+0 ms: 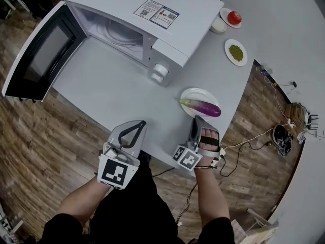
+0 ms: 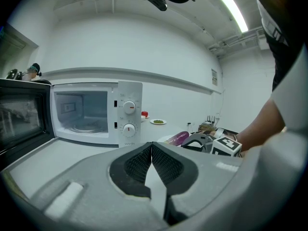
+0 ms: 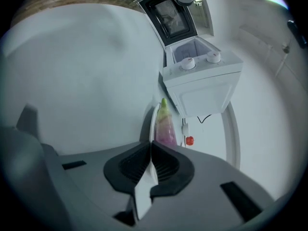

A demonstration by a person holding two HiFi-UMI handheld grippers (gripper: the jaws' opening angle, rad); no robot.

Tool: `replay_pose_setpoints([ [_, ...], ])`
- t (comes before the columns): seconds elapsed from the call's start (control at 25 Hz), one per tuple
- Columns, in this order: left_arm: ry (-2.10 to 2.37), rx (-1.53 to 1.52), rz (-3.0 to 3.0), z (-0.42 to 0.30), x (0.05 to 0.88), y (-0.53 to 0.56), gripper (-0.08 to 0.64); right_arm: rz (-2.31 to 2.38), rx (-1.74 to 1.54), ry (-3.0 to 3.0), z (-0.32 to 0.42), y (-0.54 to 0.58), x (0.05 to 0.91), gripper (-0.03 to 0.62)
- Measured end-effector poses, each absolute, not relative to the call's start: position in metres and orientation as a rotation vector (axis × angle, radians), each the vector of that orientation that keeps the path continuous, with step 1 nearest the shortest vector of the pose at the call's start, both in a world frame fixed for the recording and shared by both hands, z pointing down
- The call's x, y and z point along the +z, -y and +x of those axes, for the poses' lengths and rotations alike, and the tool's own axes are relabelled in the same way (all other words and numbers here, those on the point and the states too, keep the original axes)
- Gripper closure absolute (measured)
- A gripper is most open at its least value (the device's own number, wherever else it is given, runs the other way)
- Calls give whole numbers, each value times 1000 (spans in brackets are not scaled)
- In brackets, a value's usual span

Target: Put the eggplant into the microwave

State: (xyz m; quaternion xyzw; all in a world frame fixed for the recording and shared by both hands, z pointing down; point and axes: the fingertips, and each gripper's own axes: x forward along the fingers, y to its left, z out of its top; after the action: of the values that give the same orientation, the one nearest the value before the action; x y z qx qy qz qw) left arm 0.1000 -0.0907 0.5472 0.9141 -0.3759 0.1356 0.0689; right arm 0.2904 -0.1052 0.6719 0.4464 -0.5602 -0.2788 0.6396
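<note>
A purple eggplant (image 1: 202, 107) with a green stem lies on a white plate (image 1: 193, 93) near the table's front edge; the right gripper view shows the eggplant (image 3: 165, 124) just beyond the jaws. The white microwave (image 1: 152, 19) stands at the back left with its door (image 1: 38, 52) swung wide and its cavity (image 2: 82, 113) empty. My right gripper (image 1: 197, 122) is shut, empty, just in front of the plate. My left gripper (image 1: 138, 127) is shut and empty too, over the table's front edge, left of the plate.
A small plate with a tomato (image 1: 233, 18) and a plate of green bits (image 1: 235, 52) sit right of the microwave, next to a small white dish (image 1: 219, 25). Wooden floor and cables (image 1: 274, 131) lie beyond the table's right edge.
</note>
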Motion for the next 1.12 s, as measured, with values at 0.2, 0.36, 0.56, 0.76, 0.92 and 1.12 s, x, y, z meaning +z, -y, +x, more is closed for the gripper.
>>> replay_pose_setpoints([
  [0.2, 1129, 411, 2758, 101, 545, 89, 551, 1031, -663, 1272, 290, 101, 669, 571],
  [0.36, 1134, 407, 2766, 102, 541, 88, 551, 1037, -693, 1277, 286, 97, 665, 571],
  [0.56, 1142, 410, 2769, 101, 540, 85, 551, 1040, -721, 1268, 286, 93, 665, 571],
  [0.76, 1145, 418, 2761, 100, 543, 80, 551, 1060, -736, 1259, 288, 92, 664, 571],
  [0.92, 1144, 426, 2765, 101, 543, 77, 551, 1067, -762, 1255, 286, 89, 661, 571],
  [1.12, 1149, 425, 2775, 103, 539, 75, 551, 1075, -787, 1256, 283, 84, 656, 571],
])
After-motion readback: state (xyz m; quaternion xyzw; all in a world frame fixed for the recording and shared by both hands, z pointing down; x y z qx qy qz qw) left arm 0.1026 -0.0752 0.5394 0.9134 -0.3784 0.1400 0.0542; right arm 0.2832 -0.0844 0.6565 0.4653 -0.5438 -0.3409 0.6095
